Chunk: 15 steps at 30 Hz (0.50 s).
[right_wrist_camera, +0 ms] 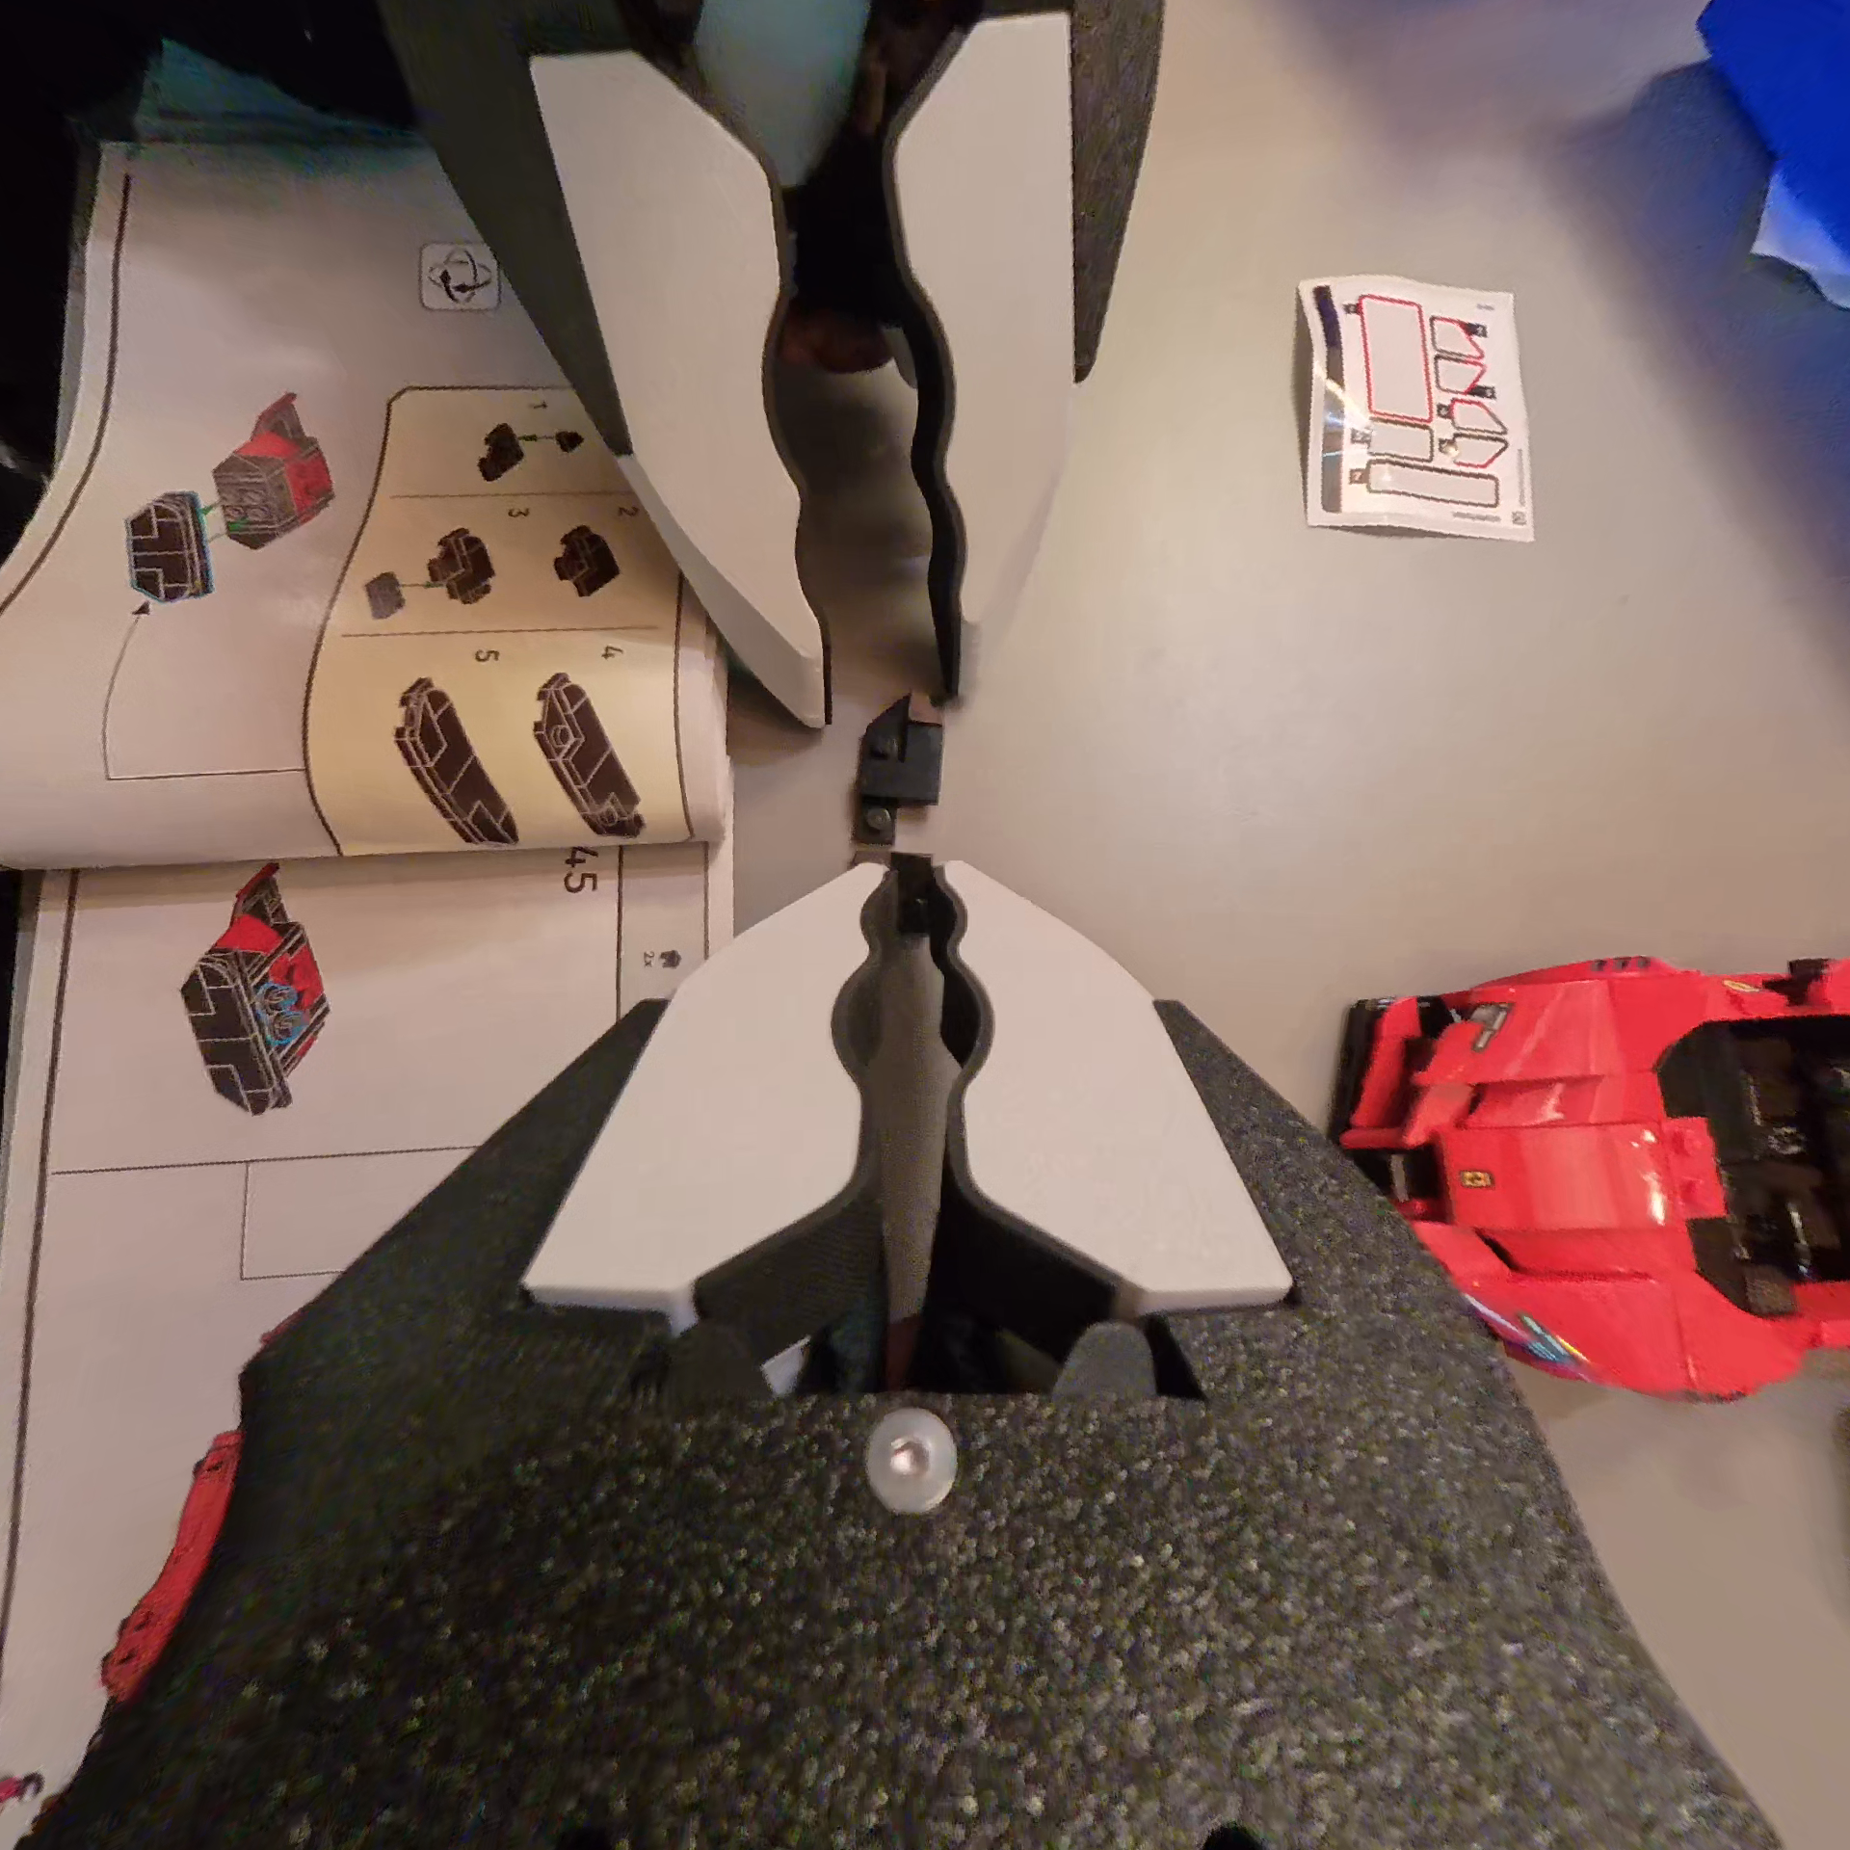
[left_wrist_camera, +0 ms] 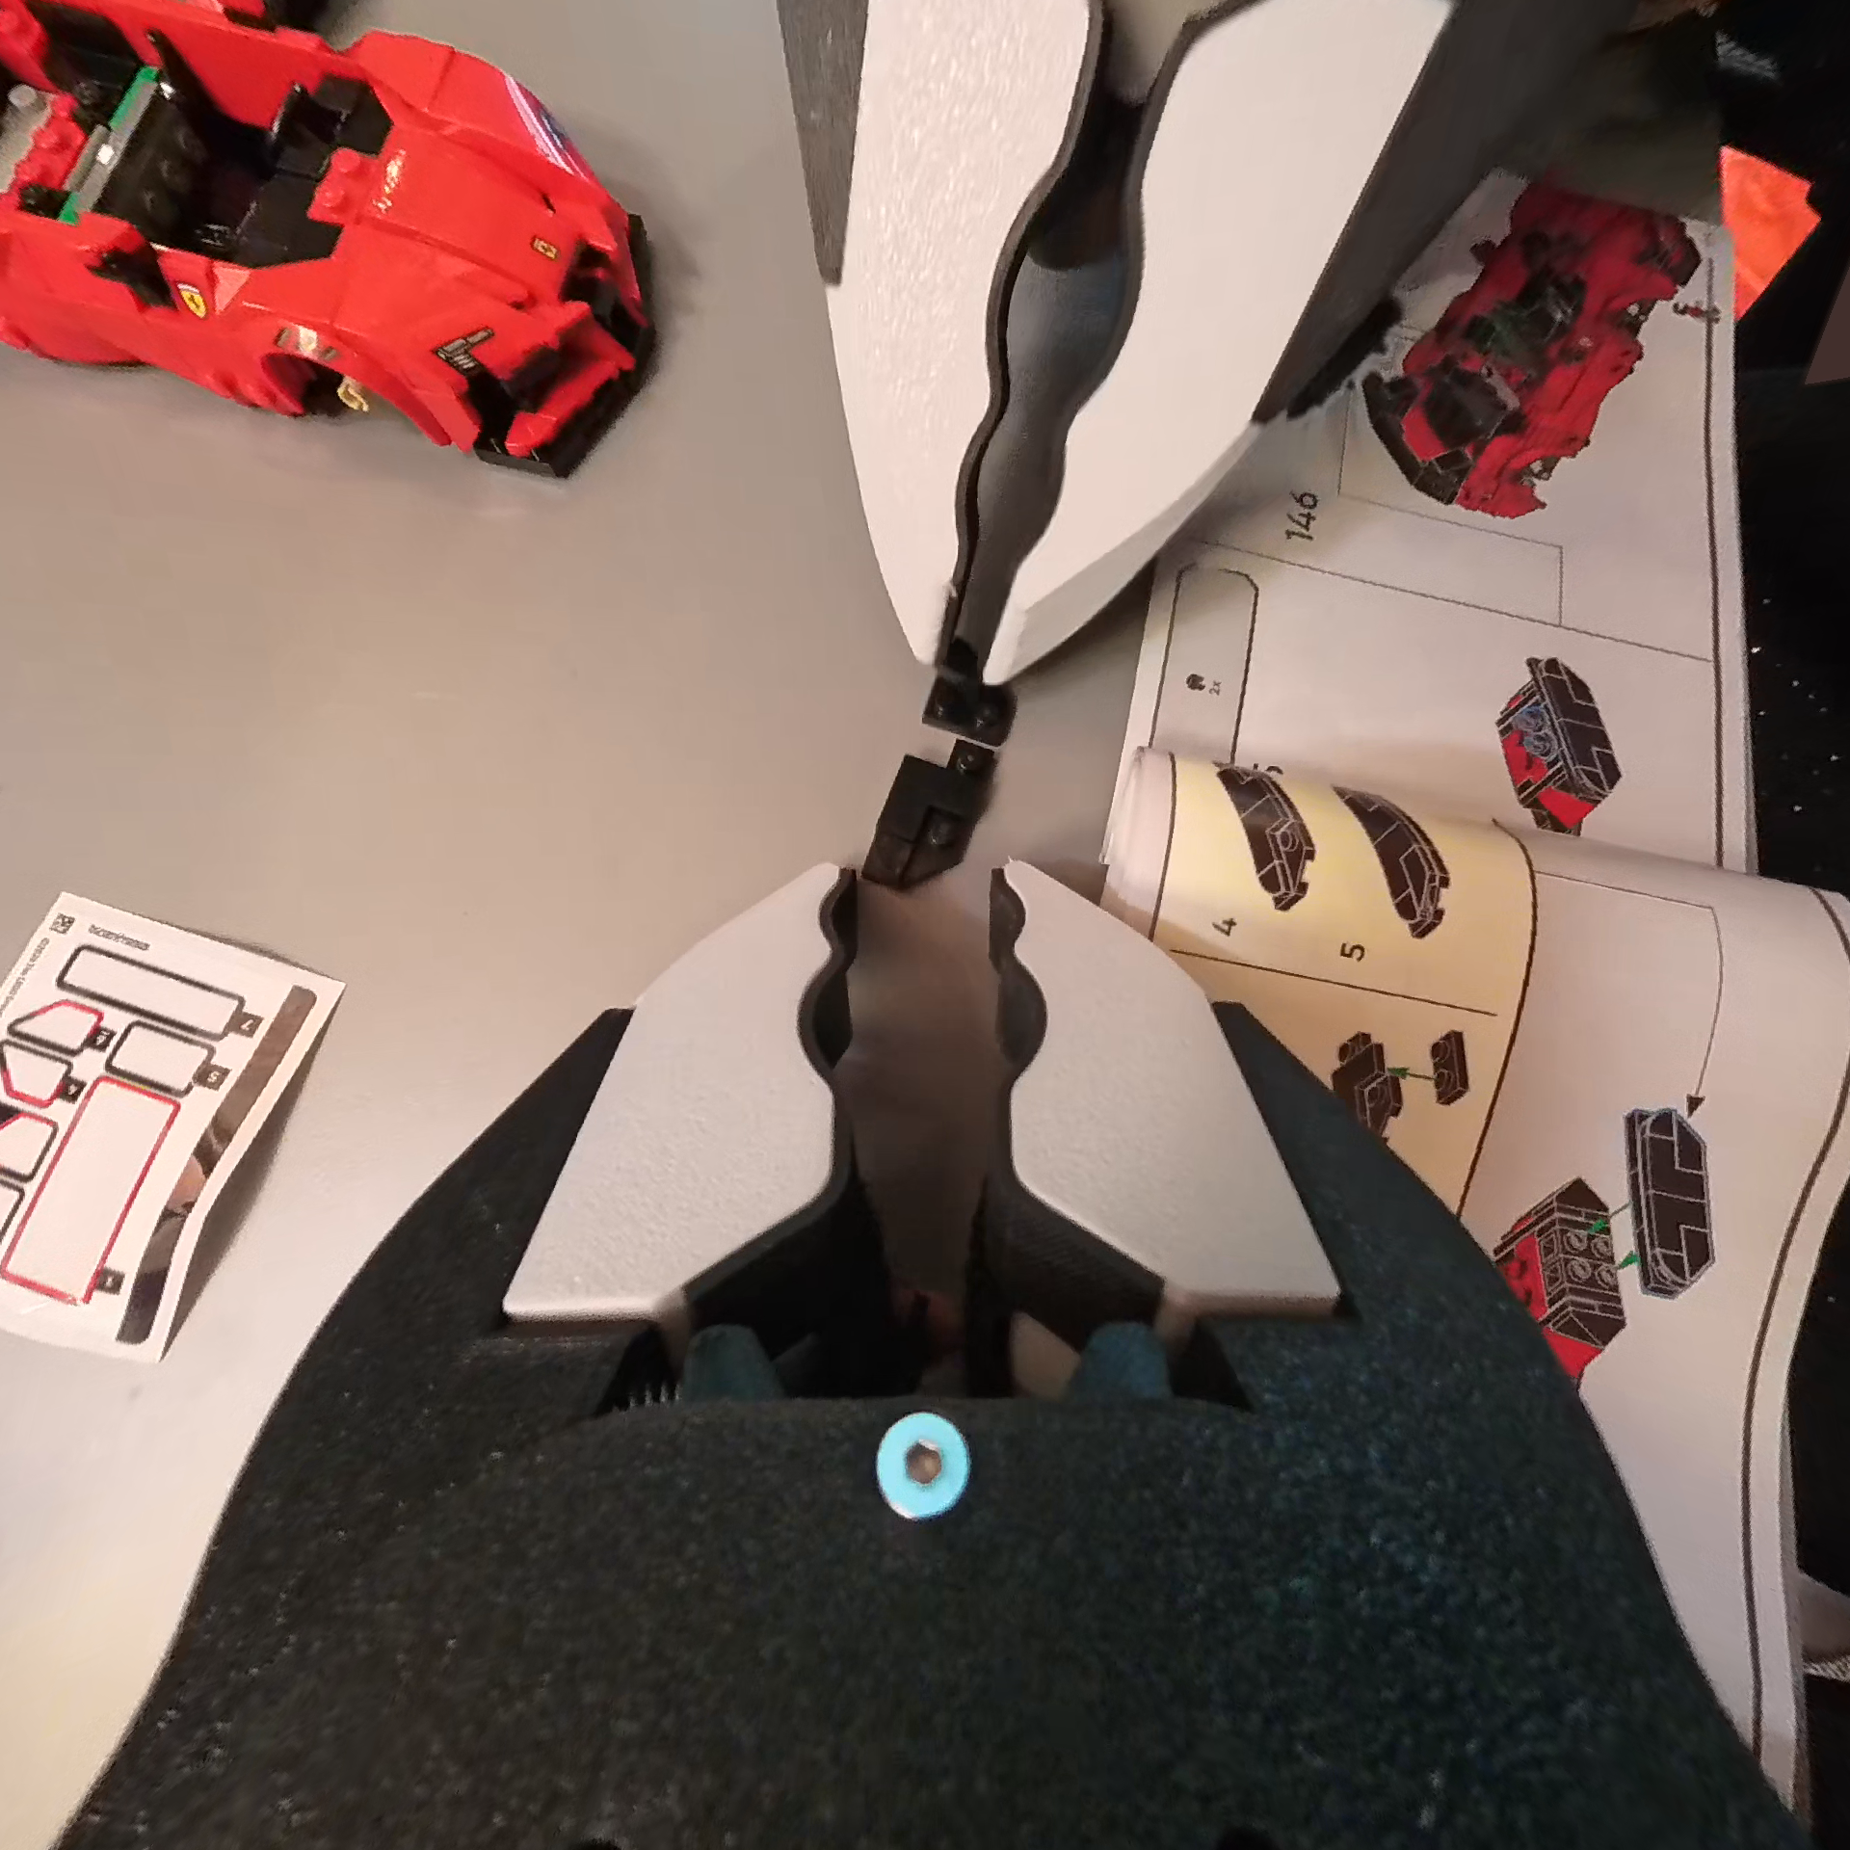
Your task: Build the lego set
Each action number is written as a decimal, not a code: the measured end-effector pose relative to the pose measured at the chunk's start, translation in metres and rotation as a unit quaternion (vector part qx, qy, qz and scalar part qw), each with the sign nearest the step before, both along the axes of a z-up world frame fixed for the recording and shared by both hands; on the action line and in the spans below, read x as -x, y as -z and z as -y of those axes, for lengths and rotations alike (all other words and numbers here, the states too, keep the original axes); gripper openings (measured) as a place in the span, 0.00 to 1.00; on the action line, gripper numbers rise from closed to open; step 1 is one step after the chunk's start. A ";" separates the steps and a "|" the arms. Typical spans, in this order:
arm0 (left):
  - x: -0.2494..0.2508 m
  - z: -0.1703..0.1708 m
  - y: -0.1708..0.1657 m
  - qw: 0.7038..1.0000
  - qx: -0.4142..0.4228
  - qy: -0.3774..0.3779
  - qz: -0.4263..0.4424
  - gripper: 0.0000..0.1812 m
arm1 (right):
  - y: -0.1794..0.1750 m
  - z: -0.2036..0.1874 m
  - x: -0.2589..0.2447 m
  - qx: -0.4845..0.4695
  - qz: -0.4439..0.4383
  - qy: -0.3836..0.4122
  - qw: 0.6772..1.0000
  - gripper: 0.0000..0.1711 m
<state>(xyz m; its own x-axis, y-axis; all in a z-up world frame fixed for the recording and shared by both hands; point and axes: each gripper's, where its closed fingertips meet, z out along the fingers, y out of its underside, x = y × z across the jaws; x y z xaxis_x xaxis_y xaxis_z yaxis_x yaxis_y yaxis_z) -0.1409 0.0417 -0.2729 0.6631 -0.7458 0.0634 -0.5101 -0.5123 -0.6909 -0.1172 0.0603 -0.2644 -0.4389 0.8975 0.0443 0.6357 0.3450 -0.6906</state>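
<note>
Between tips: right claw (right_wrist_camera: 913,881) clamped on black plate (right_wrist_camera: 913,901); left claw (left_wrist_camera: 926,871) apart; blue object (right_wrist_camera: 1792,130) right view only.

I seem to be at a hobby or desk spot indoors, though the exact kind of room cannot be told. Under me is a plain, smooth grey counter (left_wrist_camera: 400,641). On it lie an open paper building-instruction booklet with printed step pictures (right_wrist_camera: 300,701), a small white sticker sheet with red-outlined shapes (right_wrist_camera: 1417,410) and a partly built red and black toy brick car (left_wrist_camera: 300,230). The lighting is dim and warm.
</note>
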 end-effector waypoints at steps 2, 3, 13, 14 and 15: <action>0.000 0.000 0.000 1.000 0.000 -0.003 0.000 0.14 | -0.002 -0.001 -0.002 0.002 0.001 0.003 1.000 0.04; 0.000 0.000 0.000 1.000 -0.001 -0.004 0.000 0.14 | -0.001 -0.001 -0.003 0.001 0.004 0.002 1.000 0.04; -0.002 -0.001 0.000 1.000 -0.002 -0.013 0.005 0.13 | 0.006 -0.001 -0.003 -0.001 0.010 0.011 1.000 0.04; -0.002 -0.001 0.000 1.000 -0.001 -0.014 0.005 0.13 | 0.005 -0.002 -0.003 0.000 0.010 0.013 1.000 0.04; -0.002 -0.001 0.000 1.000 -0.002 -0.014 0.006 0.13 | 0.005 -0.001 -0.003 0.001 0.007 0.014 1.000 0.04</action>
